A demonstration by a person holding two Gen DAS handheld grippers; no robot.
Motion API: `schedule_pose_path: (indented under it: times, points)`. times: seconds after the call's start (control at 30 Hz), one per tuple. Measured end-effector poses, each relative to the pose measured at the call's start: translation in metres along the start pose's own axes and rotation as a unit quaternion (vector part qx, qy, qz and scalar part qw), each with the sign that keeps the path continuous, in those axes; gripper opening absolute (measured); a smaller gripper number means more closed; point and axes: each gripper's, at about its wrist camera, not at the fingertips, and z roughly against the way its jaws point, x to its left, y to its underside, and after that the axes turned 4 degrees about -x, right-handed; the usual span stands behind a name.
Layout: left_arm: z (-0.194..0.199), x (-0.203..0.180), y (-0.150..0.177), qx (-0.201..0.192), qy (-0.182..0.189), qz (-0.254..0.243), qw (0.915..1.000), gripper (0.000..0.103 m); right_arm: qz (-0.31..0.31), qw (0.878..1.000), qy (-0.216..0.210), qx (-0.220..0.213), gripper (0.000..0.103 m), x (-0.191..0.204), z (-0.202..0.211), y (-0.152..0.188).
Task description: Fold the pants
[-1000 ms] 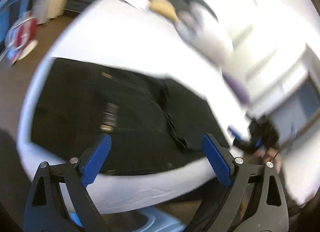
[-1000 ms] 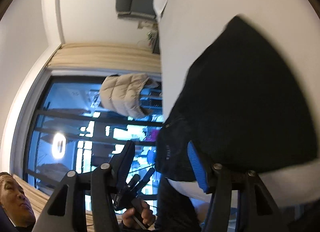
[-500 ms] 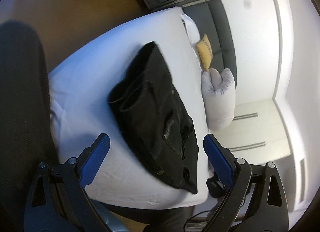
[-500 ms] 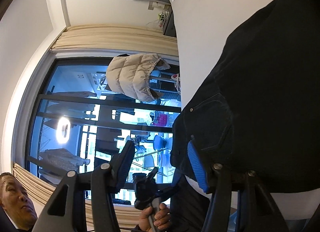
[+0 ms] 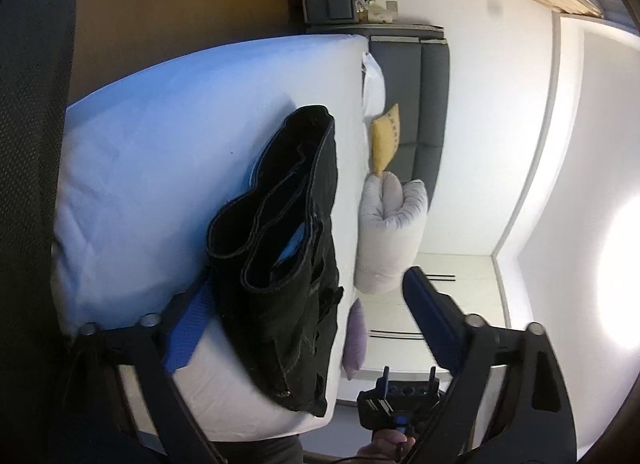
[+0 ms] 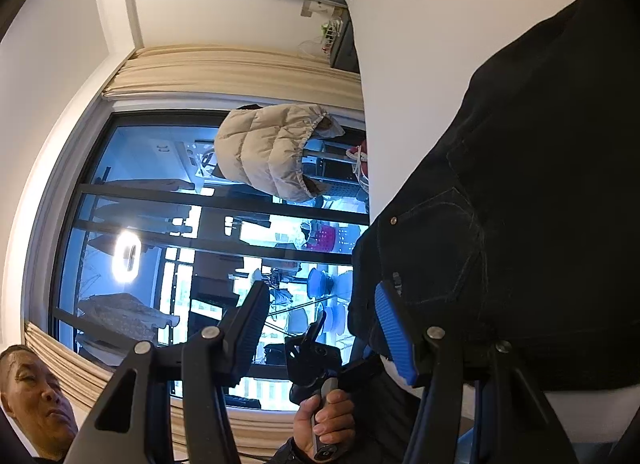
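The black jeans are seen lying folded into a compact bundle on the white bed, close to the mattress edge nearest the person, with the leg hems stacked on top and the waistband and pocket end draped toward that edge. In the right wrist view the back pocket with its copper rivet and contrast stitching is turned up and outward. That bundle shape suggests the folding is mostly finished, and the near-edge spot was probably picked so both tools could reach it without stretching across the bed.

The left gripper is held back from the bed with its jaws spread wide and nothing pinched; one blue pad is partly hidden behind the denim, though whether it touches can't be told. The right gripper is also kept apart, jaws wide and empty, just off the pocket corner. Both look parked rather than working, as if the fold is being checked.

No readable writing or brand tag can be made out; a small tab near the pocket seam is too blurry to read. Pillows and a yellow cushion are piled at the head of the bed, and a beige puffer jacket is hung by the window.
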Motion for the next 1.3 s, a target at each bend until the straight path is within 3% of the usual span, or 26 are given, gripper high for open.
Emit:
schedule_pose_path:
  times: [0.03,0.1,0.13,0.27,0.4,0.47,0.5,0.57,0.7,0.77,0.83,0.87,0.9,0.97,1.03,1.07,1.1,1.13,1.23,1.27,1.3]
  points:
    - [-0.002,-0.001,0.000,0.000,-0.005,0.001,1.0000,0.065,0.001,1.000,0.003,0.004,0.059,-0.002,-0.005,-0.005]
    - [-0.011,0.000,0.000,0.014,-0.021,0.007,0.9997,0.033,0.002,1.000,0.018,0.015,0.059,-0.006,-0.018,-0.016]
    - [-0.016,-0.001,0.001,0.023,-0.029,0.007,0.9993,0.030,0.000,0.999,0.026,0.021,0.059,-0.009,-0.023,-0.019]
    - [-0.026,-0.014,0.003,0.028,-0.051,-0.029,0.9979,0.025,-0.007,0.997,0.057,0.054,0.059,-0.025,-0.051,-0.036]
    - [-0.034,-0.044,0.008,0.028,-0.068,-0.098,0.9925,0.022,-0.021,0.992,0.092,0.089,0.059,-0.047,-0.078,-0.048]
    - [-0.038,-0.055,0.010,0.029,-0.074,-0.121,0.9894,0.022,-0.027,0.984,0.142,0.106,0.060,-0.066,-0.090,-0.053]
    - [-0.042,-0.063,0.013,0.031,-0.080,-0.138,0.9867,0.022,-0.030,0.979,0.168,0.111,0.046,-0.077,-0.094,-0.052]
    - [-0.046,-0.076,0.017,0.032,-0.084,-0.164,0.9824,0.022,-0.034,0.977,0.181,0.110,0.036,-0.089,-0.095,-0.052]
    - [-0.059,-0.105,0.030,0.041,-0.087,-0.211,0.9726,0.021,-0.030,0.981,0.164,0.096,0.034,-0.091,-0.088,-0.048]
    - [-0.068,-0.118,0.037,0.047,-0.087,-0.233,0.9674,0.021,-0.024,0.982,0.162,0.089,0.034,-0.090,-0.087,-0.047]
    - [-0.080,-0.134,0.048,0.054,-0.085,-0.258,0.9608,0.021,-0.023,0.985,0.152,0.078,0.045,-0.084,-0.082,-0.048]
    - [-0.090,-0.146,0.052,0.058,-0.084,-0.274,0.9563,0.021,-0.021,0.987,0.146,0.069,0.058,-0.079,-0.079,-0.049]
    - [-0.098,-0.157,0.061,0.064,-0.084,-0.298,0.9487,0.021,-0.018,0.989,0.138,0.059,0.072,-0.072,-0.075,-0.051]
    - [-0.116,-0.176,0.083,0.079,-0.087,-0.344,0.9315,0.021,-0.010,0.992,0.125,0.034,0.085,-0.059,-0.056,-0.058]
    - [-0.143,-0.193,0.115,0.108,-0.094,-0.403,0.9040,0.021,-0.009,0.994,0.108,0.026,0.086,-0.051,-0.038,-0.067]
    - [-0.152,-0.197,0.127,0.117,-0.096,-0.419,0.8954,0.021,-0.009,0.995,0.098,0.023,0.086,-0.048,-0.030,-0.070]
    - [-0.169,-0.200,0.149,0.136,-0.101,-0.448,0.8778,0.021,-0.008,0.996,0.083,0.020,0.086,-0.044,-0.018,-0.075]
    - [-0.179,-0.201,0.161,0.146,-0.104,-0.463,0.8679,0.021,-0.005,0.997,0.072,0.016,0.086,-0.040,-0.008,-0.079]
    - [-0.216,-0.196,0.221,0.189,-0.122,-0.539,0.8115,0.021,0.008,0.998,0.055,0.009,0.092,-0.033,0.017,-0.091]
    - [-0.221,-0.194,0.233,0.198,-0.125,-0.550,0.8018,0.021,0.011,0.998,0.055,0.008,0.092,-0.032,0.022,-0.093]
    - [-0.233,-0.190,0.251,0.214,-0.128,-0.568,0.7839,0.021,0.014,0.998,0.058,0.010,0.092,-0.032,0.025,-0.094]
